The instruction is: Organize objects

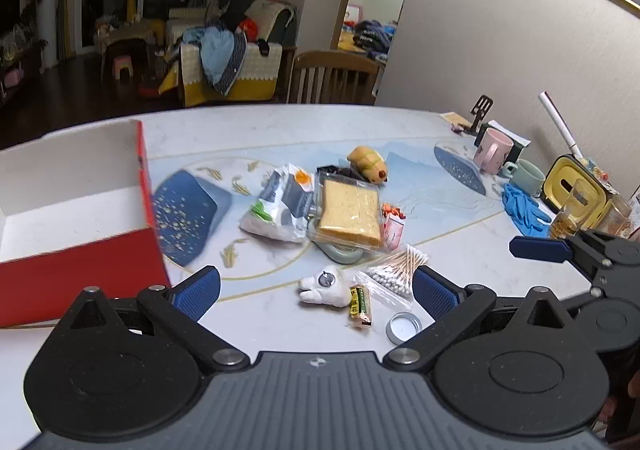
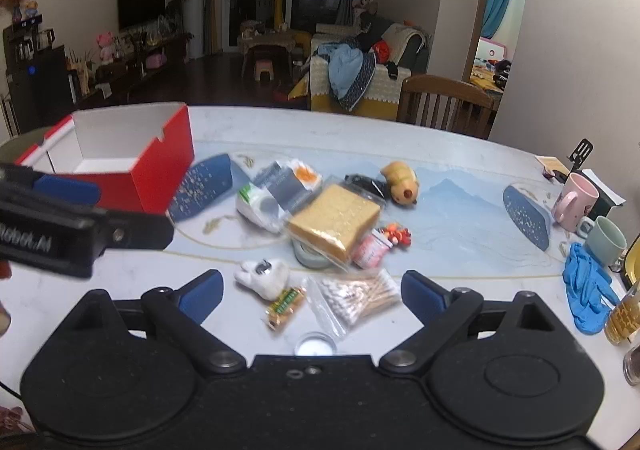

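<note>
Now both tools hover low over the counter [image 1: 280, 122] with nothing held. The left gripper [image 1: 316, 286] has its jaws wide apart, and the right gripper [image 2: 312, 290] also. The loose things lie in a tight heap between them: a bagged bread slice [image 1: 350, 214] resting on a tape roll [image 1: 340, 253], a cotton swab bag [image 2: 356, 300], a white toy head [image 1: 325, 285], a snack bar [image 2: 285, 308] and a small tin lid [image 1: 404, 327]. The red box [image 2: 132, 154] stands open at the left. I think one risk is that closing on slippery plastic drags the neighbours along, because they overlap.
</note>
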Tool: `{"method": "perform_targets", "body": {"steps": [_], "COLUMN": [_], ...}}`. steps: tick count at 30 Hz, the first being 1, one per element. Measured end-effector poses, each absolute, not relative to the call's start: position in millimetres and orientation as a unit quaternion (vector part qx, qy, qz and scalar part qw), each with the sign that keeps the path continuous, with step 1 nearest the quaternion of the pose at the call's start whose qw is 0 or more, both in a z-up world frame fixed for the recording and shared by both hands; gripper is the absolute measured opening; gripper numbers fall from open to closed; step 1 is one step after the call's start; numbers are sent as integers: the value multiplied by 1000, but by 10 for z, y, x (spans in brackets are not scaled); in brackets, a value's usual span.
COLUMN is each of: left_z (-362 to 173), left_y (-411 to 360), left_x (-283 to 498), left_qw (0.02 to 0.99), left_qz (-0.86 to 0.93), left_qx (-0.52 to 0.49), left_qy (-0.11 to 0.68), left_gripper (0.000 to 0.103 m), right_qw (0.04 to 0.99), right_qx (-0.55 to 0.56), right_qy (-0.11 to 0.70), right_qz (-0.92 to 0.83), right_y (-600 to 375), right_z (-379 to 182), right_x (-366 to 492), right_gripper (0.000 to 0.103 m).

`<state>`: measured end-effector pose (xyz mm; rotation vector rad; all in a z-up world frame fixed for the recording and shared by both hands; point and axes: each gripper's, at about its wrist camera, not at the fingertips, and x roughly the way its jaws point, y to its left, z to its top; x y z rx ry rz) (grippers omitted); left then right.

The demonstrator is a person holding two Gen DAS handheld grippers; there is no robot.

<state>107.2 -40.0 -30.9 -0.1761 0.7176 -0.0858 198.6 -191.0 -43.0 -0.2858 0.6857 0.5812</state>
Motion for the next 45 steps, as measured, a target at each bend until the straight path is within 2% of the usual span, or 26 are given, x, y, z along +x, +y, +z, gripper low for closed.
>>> {"method": "perform_targets", "body": {"steps": [26,29,31,34,36,39,45], "left_z": [-1263,-1331,-1358,-1414,-1445,-1489,-1513], "left_y": [-712,-744,-740,-715,-702,-689,-690], "left_x": [2164,2220,2243,2282,2296,2308,2315], "left_qw": [889,886,886,882,879,875,875], "left_qz": [-30,-28,-24,-23,-21,-19,-20], "left_qx": [-97,-88,-90,-94,-94,-98,-89], "left_qy": [447,454,455,462,466,473,475], "left_gripper": [102,102,101,92,83,81,64], "right_qw": [846,840,837,832,830,827,819], "right_qx": [-167,-176,-178,-182,-184,-184,-186], "right_qy": [401,405,408,413,413,419,431], "right_qz": [309,316,318,323,325,329,330], "right_y": [-1924,-1894,-1881,-1855,-1845,-1825,-1789], "right_z": [-1178,-1245,-1285,-1337,-1359,-1393,-1472], "right_x": [2439,2454,2468,2484,2481,2487,2506], "right_gripper": [88,80,79,76,74,70,57]}}
